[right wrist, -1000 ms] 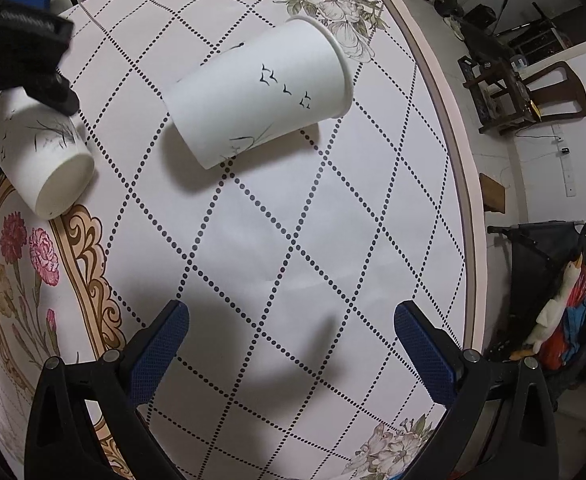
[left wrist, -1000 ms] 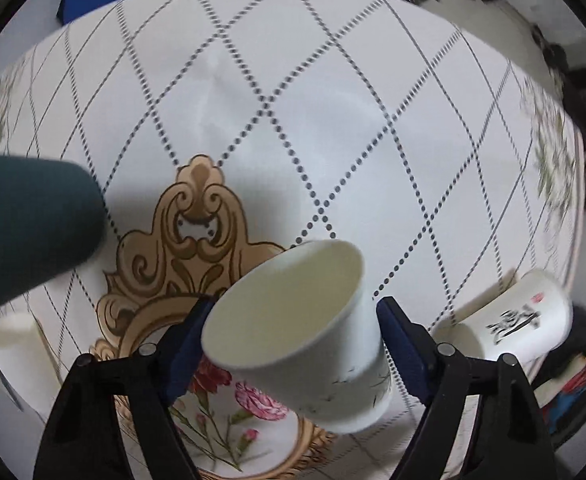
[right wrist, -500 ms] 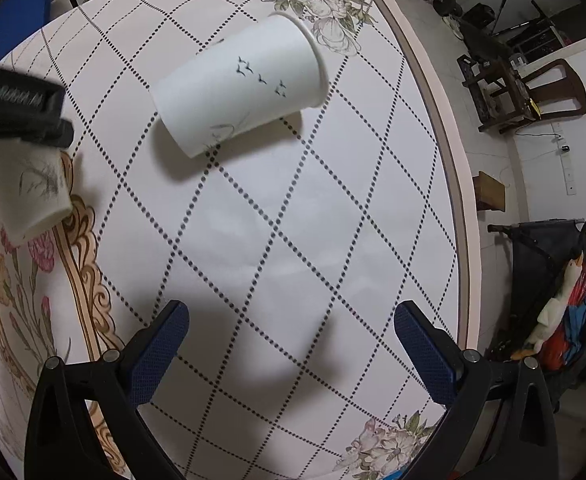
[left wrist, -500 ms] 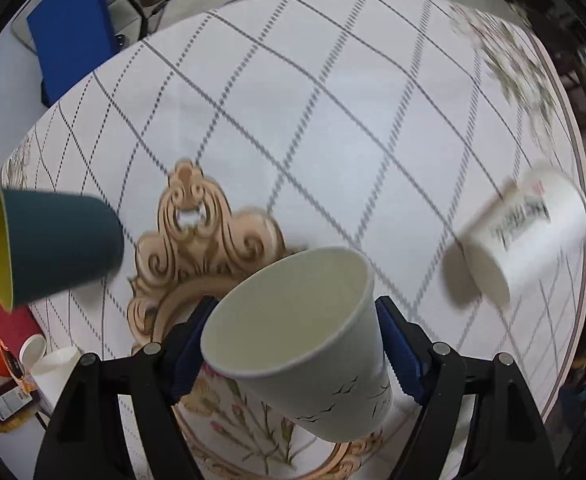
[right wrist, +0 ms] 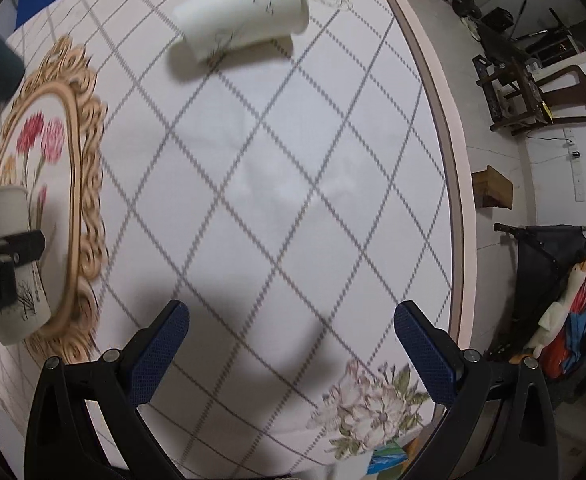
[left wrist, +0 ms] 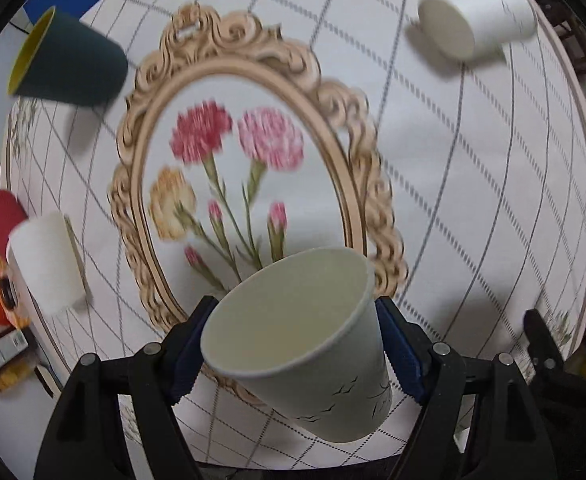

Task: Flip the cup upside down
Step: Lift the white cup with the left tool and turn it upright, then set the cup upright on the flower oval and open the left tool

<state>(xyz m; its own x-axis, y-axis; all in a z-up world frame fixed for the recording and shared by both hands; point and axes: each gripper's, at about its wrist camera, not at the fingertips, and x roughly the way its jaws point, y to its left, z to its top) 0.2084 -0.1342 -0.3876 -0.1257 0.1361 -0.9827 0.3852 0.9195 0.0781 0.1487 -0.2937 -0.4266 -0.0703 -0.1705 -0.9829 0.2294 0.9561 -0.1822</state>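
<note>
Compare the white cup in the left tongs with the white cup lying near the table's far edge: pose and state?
The held cup is clamped between the left tongs, lifted off the tablecloth; the far cup lies loose on it, untouched. The held cup is tilted with its mouth up toward the camera; the far cup is flat on its side. The right tongs are open and hold nothing. Shared: both are white paper cups with small dark bird prints.

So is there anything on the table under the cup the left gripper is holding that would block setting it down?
Nothing visible does. The paper cup, held by the left gripper, hangs over the printed flower frame on the tablecloth; the other cups lie well off to the sides.
</note>
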